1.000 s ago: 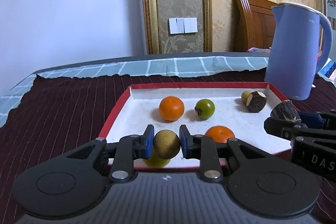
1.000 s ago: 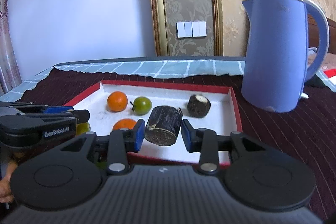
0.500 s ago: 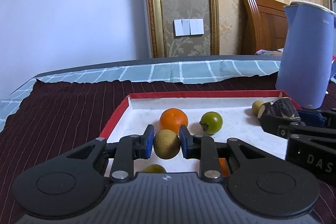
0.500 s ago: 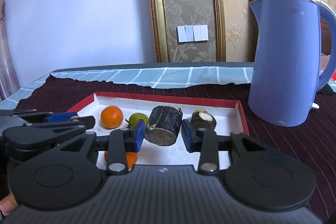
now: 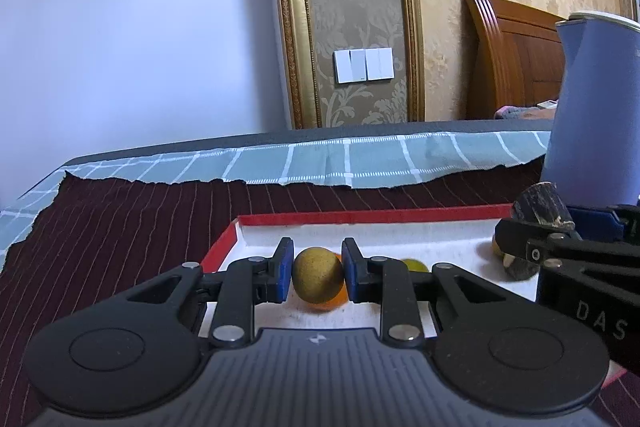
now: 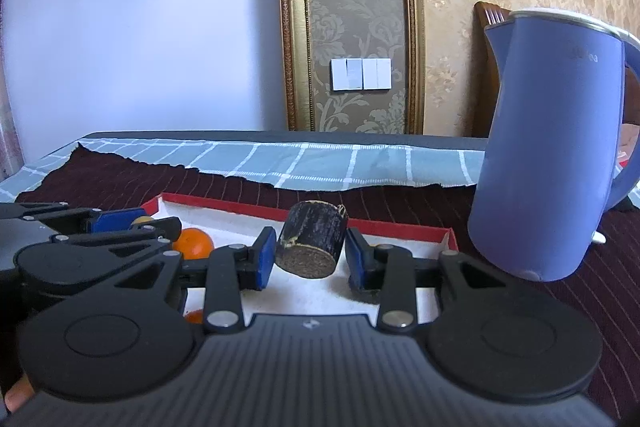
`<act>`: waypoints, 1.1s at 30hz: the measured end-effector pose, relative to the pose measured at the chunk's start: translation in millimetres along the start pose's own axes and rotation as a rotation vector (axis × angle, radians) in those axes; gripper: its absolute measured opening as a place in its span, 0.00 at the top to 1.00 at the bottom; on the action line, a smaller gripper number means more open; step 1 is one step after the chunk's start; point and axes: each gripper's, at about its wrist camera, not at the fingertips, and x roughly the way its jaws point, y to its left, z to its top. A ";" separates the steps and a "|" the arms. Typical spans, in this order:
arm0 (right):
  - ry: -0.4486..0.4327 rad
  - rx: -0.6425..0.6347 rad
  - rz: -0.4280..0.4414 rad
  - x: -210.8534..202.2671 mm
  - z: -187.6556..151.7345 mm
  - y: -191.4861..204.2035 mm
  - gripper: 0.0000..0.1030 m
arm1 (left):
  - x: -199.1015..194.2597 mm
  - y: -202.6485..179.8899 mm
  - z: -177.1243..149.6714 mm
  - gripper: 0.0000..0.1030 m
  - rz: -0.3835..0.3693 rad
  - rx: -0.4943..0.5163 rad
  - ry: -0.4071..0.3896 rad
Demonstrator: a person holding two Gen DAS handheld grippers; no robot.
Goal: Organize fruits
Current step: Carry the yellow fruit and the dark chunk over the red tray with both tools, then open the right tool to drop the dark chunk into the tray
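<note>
My left gripper [image 5: 318,275] is shut on a small round yellow-brown fruit [image 5: 318,274], held over the near left part of the red-rimmed white tray [image 5: 360,218]. An orange [image 5: 332,303] peeks out below that fruit and a green fruit [image 5: 414,265] sits behind the right finger. My right gripper [image 6: 310,253] is shut on a dark cut stub [image 6: 312,239], held above the same tray [image 6: 400,229]. Each gripper shows in the other's view: the right one [image 5: 560,227] with its stub [image 5: 540,205], the left one [image 6: 120,223] beside an orange [image 6: 194,243].
A tall blue kettle [image 6: 548,147] stands on the dark striped cloth [image 5: 120,227] just right of the tray. A pale checked cloth [image 5: 360,163] lies beyond. Another dark stub [image 5: 518,269] rests in the tray's right part. Wall and wooden headboard [image 5: 516,55] lie behind.
Both grippers have carried their fruits forward over the tray, toward its far edge. The tray's contents have slid down behind the fingers, and the kettle looks nearer. Neither grip has changed.
</note>
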 end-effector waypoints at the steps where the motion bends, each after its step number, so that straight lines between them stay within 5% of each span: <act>1: 0.001 -0.001 -0.002 1.9 1.5 -0.4 0.66 | 2.2 -0.1 1.1 0.75 0.001 -0.003 0.001; 33: 0.003 -0.045 -0.022 30.9 15.0 2.8 0.66 | 30.7 3.7 11.0 0.75 0.037 -0.017 0.025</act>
